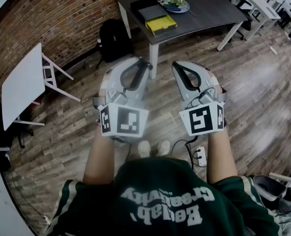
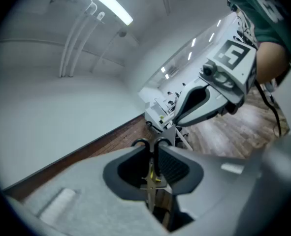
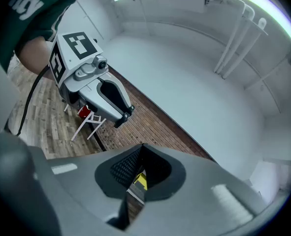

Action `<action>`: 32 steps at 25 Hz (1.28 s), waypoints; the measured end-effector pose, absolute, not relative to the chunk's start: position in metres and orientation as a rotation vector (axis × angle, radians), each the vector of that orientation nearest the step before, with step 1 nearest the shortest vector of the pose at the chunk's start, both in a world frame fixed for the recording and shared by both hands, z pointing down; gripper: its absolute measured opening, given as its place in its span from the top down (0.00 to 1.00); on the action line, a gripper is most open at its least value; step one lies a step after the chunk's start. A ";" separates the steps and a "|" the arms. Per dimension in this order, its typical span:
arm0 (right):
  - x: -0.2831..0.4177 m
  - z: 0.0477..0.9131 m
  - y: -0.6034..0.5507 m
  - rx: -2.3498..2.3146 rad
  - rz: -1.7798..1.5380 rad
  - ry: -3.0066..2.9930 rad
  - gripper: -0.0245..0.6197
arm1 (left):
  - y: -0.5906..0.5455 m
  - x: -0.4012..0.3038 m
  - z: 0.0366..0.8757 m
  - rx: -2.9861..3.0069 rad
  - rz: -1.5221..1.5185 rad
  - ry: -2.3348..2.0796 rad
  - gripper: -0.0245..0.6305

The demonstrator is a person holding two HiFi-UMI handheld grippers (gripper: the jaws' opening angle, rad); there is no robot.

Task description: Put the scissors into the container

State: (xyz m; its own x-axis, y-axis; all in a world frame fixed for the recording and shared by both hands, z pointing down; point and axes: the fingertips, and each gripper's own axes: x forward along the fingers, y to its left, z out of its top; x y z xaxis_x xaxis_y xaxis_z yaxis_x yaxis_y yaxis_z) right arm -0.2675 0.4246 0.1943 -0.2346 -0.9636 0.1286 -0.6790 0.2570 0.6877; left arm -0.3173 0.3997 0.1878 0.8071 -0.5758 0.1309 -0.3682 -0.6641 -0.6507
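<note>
At the far left stands a white table (image 1: pixel 22 85), well clear of the route. A black backpack (image 1: pixel 113 38) sits by the brick wall, near the left leg of the dark table (image 1: pixel 209 9).

The left gripper (image 1: pixel 145 64) hangs roughly level over the wooden floor. Its jaws show only a thin slit between them and nothing is held. It will need to open much wider before it can take anything.

Ahead, on the dark table's near-left corner, lies the yellow container (image 1: pixel 161 24). A black box lies just beyond it and a plate of flowers (image 1: pixel 174 4) farther right. The scissors cannot be made out in any view; they may lie on that table, too small to tell.

The right gripper (image 1: pixel 177 66) is held beside the left one, its tips meeting, and is also empty.

The task looks not yet begun, and the step in hand is the approach. To do it well, walk up until the tabletop fills the view and find the scissors first. Then spread one gripper's jaws, close them across the handles or pivot so the blades cannot swing, and lower them flat into the container.

Down by the feet on the right, a power strip (image 1: pixel 199 155) and its cable could trip a step forward.
</note>
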 end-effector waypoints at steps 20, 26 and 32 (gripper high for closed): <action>-0.272 0.201 0.414 1.474 -0.665 -1.993 0.95 | 0.389 -0.320 0.190 -2.371 -0.434 0.677 0.85; -0.275 0.200 0.411 1.491 -0.660 -1.991 0.95 | 0.386 -0.321 0.190 -2.375 -0.430 0.658 0.85; -0.266 0.197 0.414 1.498 -0.653 -2.000 0.95 | 0.388 -0.310 0.186 -2.372 -0.429 0.652 0.85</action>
